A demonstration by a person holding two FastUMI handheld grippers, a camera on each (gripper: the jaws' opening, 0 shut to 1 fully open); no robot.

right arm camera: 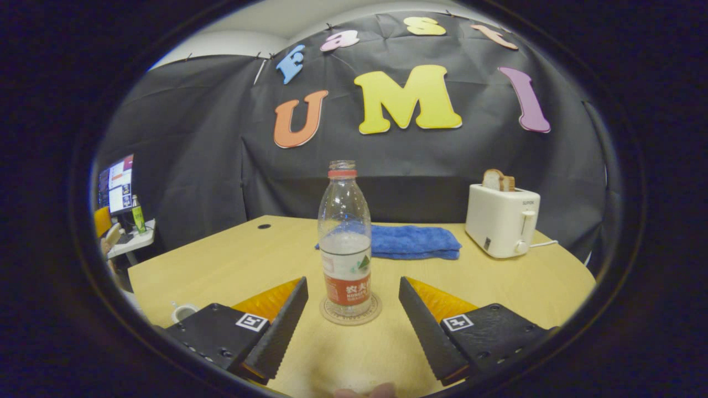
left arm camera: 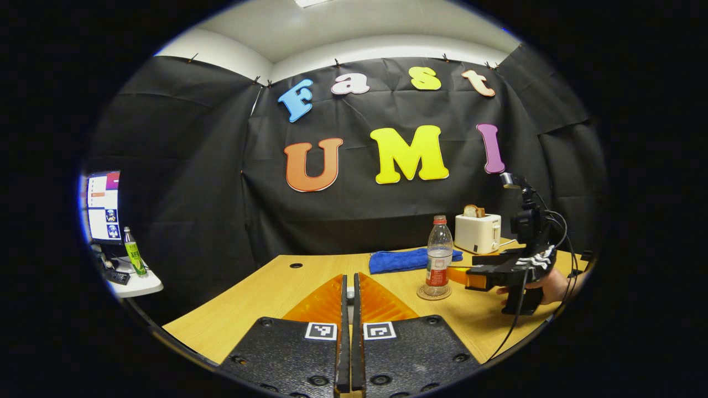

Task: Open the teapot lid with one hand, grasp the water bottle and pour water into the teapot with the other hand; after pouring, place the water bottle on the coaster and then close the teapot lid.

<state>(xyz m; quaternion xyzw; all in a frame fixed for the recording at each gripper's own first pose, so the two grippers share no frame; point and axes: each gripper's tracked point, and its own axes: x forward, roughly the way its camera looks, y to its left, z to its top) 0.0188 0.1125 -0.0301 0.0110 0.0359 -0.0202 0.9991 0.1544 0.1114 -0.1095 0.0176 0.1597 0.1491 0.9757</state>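
Note:
A clear water bottle point(right arm camera: 345, 243) with a red label and no cap stands upright on a round coaster point(right arm camera: 350, 315), about half full. My right gripper point(right arm camera: 352, 283) is open, one finger on each side of the bottle's base and neither touching it. From the left gripper view the bottle point(left arm camera: 440, 254) rests on the coaster point(left arm camera: 434, 293), with the right gripper point(left arm camera: 463, 275) just to its right. My left gripper point(left arm camera: 349, 293) is shut with a small pale bit pinched between its fingers, which looks like the teapot lid's knob. A white ceramic piece point(right arm camera: 184, 312) peeks out at lower left.
A white toaster point(right arm camera: 502, 221) with bread stands at the back right, and a folded blue cloth point(right arm camera: 412, 241) lies behind the bottle. A hand point(left arm camera: 547, 287) holds the right gripper, its cable trailing. Off the table's left edge, a side table point(left arm camera: 135, 284) carries a monitor and a green bottle.

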